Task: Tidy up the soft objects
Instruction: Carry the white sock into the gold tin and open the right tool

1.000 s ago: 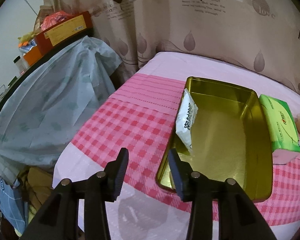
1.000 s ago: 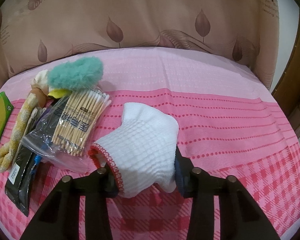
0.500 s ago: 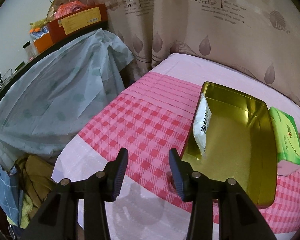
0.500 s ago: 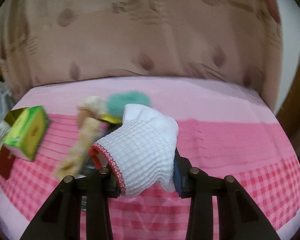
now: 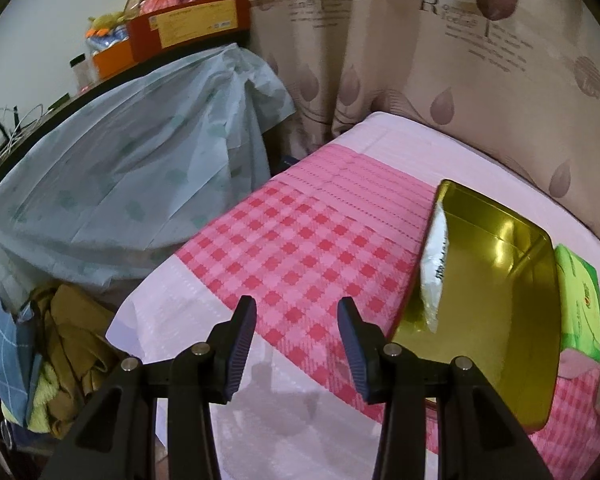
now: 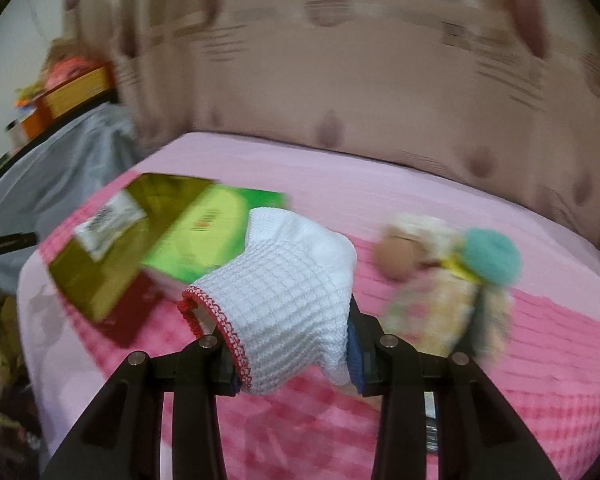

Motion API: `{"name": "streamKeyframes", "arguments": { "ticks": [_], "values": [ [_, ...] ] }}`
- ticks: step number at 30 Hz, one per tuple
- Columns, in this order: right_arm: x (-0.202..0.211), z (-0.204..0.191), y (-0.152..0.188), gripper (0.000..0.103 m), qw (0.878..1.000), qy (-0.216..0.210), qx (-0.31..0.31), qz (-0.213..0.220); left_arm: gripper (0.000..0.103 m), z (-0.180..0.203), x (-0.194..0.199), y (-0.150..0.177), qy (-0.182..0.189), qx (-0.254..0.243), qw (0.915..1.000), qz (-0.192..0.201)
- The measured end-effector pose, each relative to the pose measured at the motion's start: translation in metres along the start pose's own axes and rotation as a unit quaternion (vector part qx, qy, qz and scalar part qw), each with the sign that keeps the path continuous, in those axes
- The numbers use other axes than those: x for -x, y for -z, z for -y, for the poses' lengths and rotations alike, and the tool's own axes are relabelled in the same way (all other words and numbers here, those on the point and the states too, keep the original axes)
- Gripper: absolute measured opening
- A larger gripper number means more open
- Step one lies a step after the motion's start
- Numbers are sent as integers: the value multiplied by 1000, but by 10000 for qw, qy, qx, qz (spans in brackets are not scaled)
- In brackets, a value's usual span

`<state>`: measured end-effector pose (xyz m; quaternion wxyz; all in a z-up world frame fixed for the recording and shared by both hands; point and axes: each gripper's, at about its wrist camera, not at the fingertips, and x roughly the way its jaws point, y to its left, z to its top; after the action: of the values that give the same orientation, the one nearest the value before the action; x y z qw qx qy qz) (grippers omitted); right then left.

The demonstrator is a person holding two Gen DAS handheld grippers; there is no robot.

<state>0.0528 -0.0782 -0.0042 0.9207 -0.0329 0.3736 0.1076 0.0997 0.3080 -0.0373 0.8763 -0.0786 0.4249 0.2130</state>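
Observation:
My right gripper (image 6: 292,354) is shut on a white knit glove (image 6: 284,292) with a red-trimmed cuff and holds it above the pink bedspread. A gold tin tray (image 6: 96,280) lies to its left with a white packet (image 6: 108,220) inside, and a green tissue pack (image 6: 204,236) sits beside it. My left gripper (image 5: 296,344) is open and empty over the checked cloth. In the left wrist view the gold tray (image 5: 512,320) lies to its right, with the white packet (image 5: 434,272) leaning on its left wall and the green tissue pack (image 5: 580,304) beyond.
A soft doll (image 6: 428,280) and a teal fluffy pad (image 6: 492,256) lie right of the glove. A grey-blue covered table (image 5: 120,184) with boxes stands left of the bed. Clothes (image 5: 60,352) are piled on the floor. A curtain (image 5: 420,60) hangs behind.
My right gripper has swung left with the glove, from the cotton swabs and doll toward the tray and tissue pack. My left gripper has drifted left, so the tray sits further right in view.

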Motion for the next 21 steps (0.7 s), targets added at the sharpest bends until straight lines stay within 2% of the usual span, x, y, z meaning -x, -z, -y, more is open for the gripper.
{"name": "streamKeyframes", "arguments": {
  "ticks": [4,9,15,21],
  "values": [
    [-17,-48,-6,35,9986,-470,241,-98,43,-4,-1,0,-5,76,10000,-21],
    [-32,-95,-11,35,9950,-861,469,-166,43,-10,-1,-1,-45,210,9998,-11],
    [-50,-137,-20,35,9908,-1069,791,-249,43,-16,-5,-1,-84,331,9994,-92],
    [-74,-161,-19,36,9873,-1162,978,-471,43,-19,-6,-1,-103,387,9991,-107]
  ]
}}
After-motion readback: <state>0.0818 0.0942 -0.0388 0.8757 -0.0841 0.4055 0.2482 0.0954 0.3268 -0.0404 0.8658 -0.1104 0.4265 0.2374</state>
